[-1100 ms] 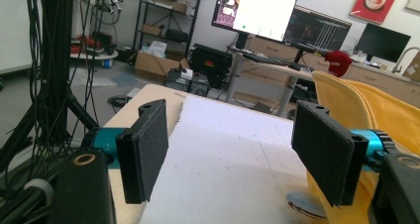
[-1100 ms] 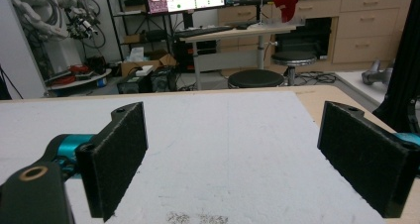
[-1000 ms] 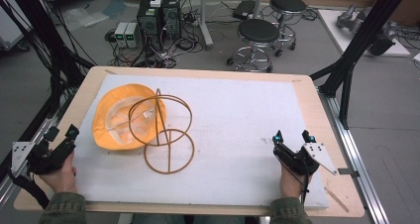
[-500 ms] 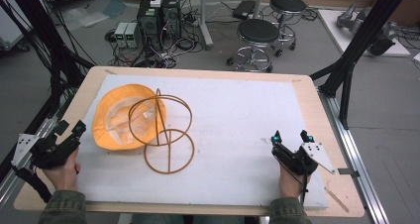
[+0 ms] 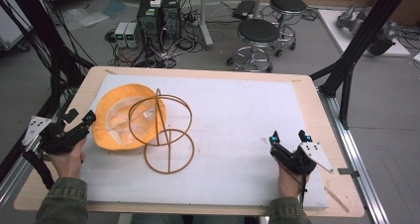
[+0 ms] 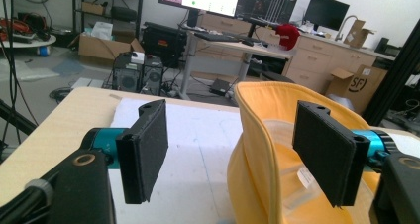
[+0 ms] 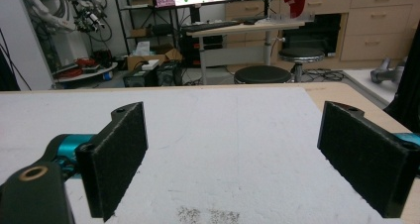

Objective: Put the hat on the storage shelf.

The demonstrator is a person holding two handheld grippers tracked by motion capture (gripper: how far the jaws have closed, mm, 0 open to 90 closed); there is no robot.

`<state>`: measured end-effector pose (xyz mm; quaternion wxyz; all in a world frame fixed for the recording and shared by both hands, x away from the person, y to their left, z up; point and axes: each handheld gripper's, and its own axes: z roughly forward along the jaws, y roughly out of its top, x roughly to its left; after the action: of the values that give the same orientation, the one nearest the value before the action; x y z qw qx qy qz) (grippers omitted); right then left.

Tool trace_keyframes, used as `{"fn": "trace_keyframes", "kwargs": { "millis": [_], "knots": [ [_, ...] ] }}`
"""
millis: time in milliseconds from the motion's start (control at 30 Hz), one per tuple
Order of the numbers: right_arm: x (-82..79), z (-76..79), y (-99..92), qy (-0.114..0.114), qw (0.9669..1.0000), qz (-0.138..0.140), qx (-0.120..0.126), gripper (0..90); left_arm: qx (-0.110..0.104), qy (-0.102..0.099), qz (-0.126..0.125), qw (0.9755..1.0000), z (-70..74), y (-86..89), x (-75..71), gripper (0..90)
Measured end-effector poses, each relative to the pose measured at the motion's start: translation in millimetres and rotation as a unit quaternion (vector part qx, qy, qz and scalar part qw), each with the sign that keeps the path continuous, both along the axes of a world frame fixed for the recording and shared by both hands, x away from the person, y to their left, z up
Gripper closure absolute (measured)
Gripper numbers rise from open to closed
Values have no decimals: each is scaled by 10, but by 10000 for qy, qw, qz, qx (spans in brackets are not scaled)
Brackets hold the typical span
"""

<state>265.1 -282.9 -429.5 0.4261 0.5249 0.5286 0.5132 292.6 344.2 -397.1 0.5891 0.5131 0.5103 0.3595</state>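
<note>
Hat (image 5: 119,122), yellow and upturned like a bowl, lies at left centre of the high view on the white mat (image 5: 237,115), its opening facing up. Inside it show a pale lining and small white labels. A brown wire stand (image 5: 162,132) lies tipped over beside the hat: one ring rests flat on the mat at lower centre, the other rings reach over the hat's right brim. The left gripper (image 5: 78,123) sits at the left edge of the frame, just beside the hat's left brim, jaws spread. The right gripper (image 5: 288,137) rests at lower right on the mat, well apart from hat and stand, jaws also spread.

In the left gripper view, the left gripper (image 6: 237,154) has its two black pads wide apart, holding nothing. The hat (image 6: 267,135) fills the right half of the frame; its brim rises between the pads, nearer the right one, whose pad stands over the hat's hollow. A white label shows inside it, low right. Whether the pad touches cloth I cannot tell.

In the right gripper view, the right gripper (image 7: 233,154) is wide apart over bare mat (image 7: 223,125).
</note>
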Motion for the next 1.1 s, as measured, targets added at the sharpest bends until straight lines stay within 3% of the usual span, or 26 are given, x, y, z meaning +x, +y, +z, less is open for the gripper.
{"fn": "trace_keyframes", "kwargs": {
  "millis": [333, 533, 667, 833, 1100],
  "knots": [
    [3, -1, 0, 7, 10000, 24, 26, 109, 234, 265, -177, 9992, 136, -58, 214, 304],
    [7, -3, 4, 14, 10000, 49, 41, 109, 126, 387, -283, 9988, 190, -110, 303, 315],
    [9, -3, 5, -6, 10000, 69, 42, 109, 346, 530, -255, 9977, 214, -139, 375, 315],
    [18, -4, 1, -9, 10000, 78, 1, 108, 545, 778, -416, 9946, 224, -174, 488, 314],
    [25, -7, 13, -1, 9999, 114, -6, 109, 828, 1322, -685, 9854, 200, -243, 714, 313]
  ]
}}
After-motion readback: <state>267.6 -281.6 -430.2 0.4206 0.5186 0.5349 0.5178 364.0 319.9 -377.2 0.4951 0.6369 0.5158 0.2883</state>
